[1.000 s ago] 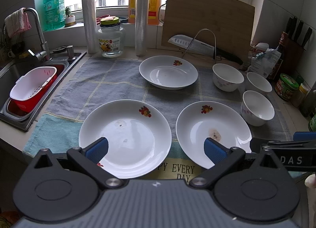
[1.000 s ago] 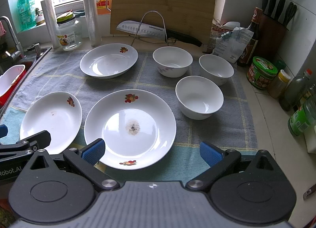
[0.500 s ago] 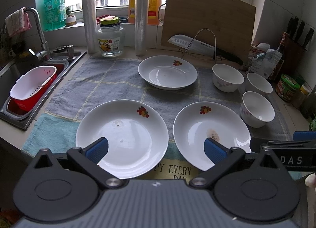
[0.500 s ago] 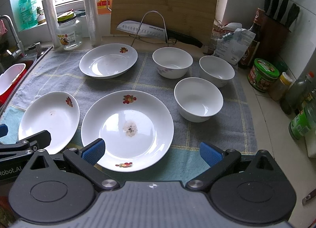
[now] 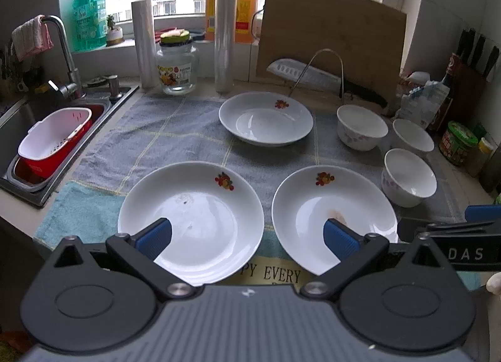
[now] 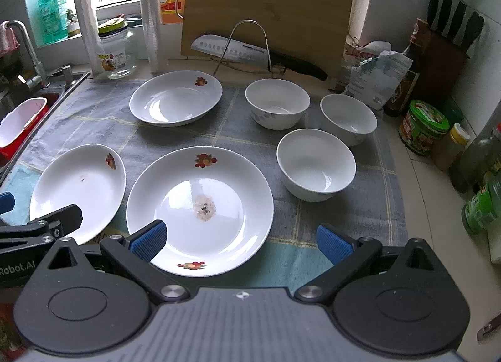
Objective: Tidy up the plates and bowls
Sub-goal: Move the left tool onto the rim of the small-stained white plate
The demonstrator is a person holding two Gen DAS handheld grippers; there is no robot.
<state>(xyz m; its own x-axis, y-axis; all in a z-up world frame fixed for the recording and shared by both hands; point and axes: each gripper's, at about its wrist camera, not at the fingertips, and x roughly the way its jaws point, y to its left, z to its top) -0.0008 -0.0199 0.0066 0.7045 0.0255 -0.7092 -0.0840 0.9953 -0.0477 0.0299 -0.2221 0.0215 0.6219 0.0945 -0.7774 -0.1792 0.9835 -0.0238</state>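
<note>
Both tools, left (image 5: 247,235) and right (image 6: 241,239), hover wide open over three plates (image 6: 200,205); three bowls (image 6: 316,164) cluster at two o'clock, unstacked, ready for sorting.

Both grippers slightly further left.

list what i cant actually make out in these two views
- Left wrist view: near rim of the right front plate, covered by the left gripper.
- Left wrist view: towel lettering, cut off by the gripper body.
- Right wrist view: jar label, too small to read.
</note>
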